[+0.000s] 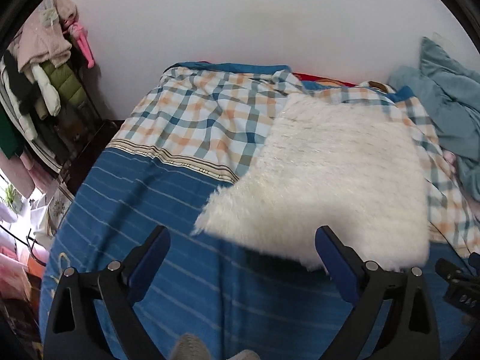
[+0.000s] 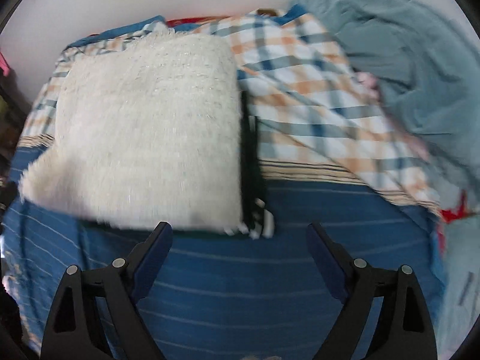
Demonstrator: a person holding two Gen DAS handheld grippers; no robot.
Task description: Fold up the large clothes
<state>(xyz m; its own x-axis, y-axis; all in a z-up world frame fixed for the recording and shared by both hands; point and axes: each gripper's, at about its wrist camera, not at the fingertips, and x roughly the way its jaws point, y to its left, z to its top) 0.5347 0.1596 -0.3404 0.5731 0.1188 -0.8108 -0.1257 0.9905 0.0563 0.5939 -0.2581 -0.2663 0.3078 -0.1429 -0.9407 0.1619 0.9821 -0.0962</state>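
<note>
My left tongs (image 1: 241, 240) stand wide apart with nothing between the blue pads, hanging over the blue striped sheet (image 1: 144, 210) of the bed. My right tongs (image 2: 238, 237) are spread wide too and empty, above the same sheet (image 2: 234, 276).

The white fluffy garment (image 1: 324, 180) lies folded into a rough rectangle on the bed, partly on the blue sheet and partly on the plaid quilt (image 1: 204, 120). In the left view its near edge sits just beyond my right pad, not touching it as far as I can tell; the picture is smeared there. In the right view the garment (image 2: 150, 132) fills the left middle, its near edge just past my left pad.

Along its right edge a dark garment (image 2: 252, 162) shows from beneath, with a bit of black-and-white stripe at the near corner. The quilt (image 2: 300, 96) runs off to the right, rumpled, and a teal cloth (image 2: 405, 69) is heaped beyond it against the white wall. The same teal heap (image 1: 450, 111) shows at the right of the left view.

At the far left of the left view, coats (image 1: 45, 69) hang on a rack. Part of my right tool (image 1: 459, 282) shows at that view's right edge.
</note>
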